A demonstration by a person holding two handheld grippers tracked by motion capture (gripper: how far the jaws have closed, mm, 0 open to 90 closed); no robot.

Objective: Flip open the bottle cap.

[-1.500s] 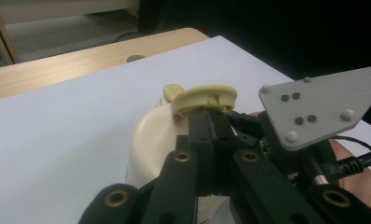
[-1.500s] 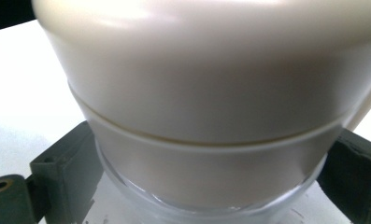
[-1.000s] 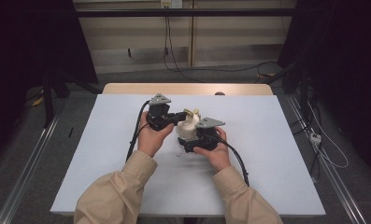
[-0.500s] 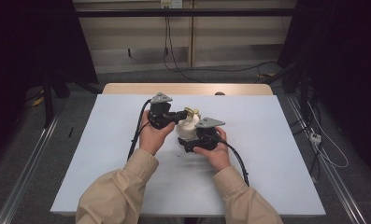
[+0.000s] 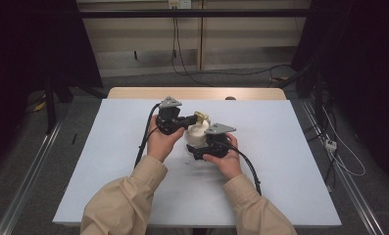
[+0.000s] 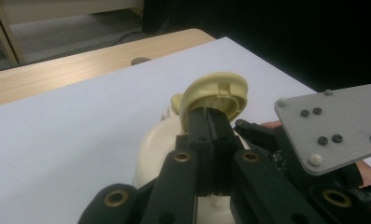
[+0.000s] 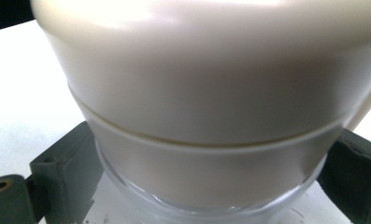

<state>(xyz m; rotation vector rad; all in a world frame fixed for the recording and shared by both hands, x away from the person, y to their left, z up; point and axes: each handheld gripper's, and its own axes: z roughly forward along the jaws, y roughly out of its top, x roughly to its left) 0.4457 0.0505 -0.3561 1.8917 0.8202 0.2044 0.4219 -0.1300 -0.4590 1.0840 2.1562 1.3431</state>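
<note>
both tools on 1 cream jar (image 5: 198, 136) near the middle of the white desk (image 5: 280, 161), slightly toward the far edge. my left tool (image 6: 211, 122) is pinched fully closed on the edge of the jar's yellowish flip cap (image 6: 217, 95), jaws pressed together with only the thin rim between them. the cap stands tilted up off the jar top, hinged open, its round face turned toward that tool's camera. my right tool (image 5: 207, 145) sits on the near side of the jar, jaws spread wide around its body (image 7: 206, 107), dark pads (image 7: 64, 175) touching both flanks just above the clear base, so it grips the jar and steadies it on the desk.

key relation: the cap lies straight ahead of the left tool and above the jar, at the jar's far-left side in the high view; the jar axis is upright. the left hand (image 5: 161, 142) is the 1 on the cap, so i judge any further swing or pull of the cap falls to it, with the right holding the jar down.
</note>
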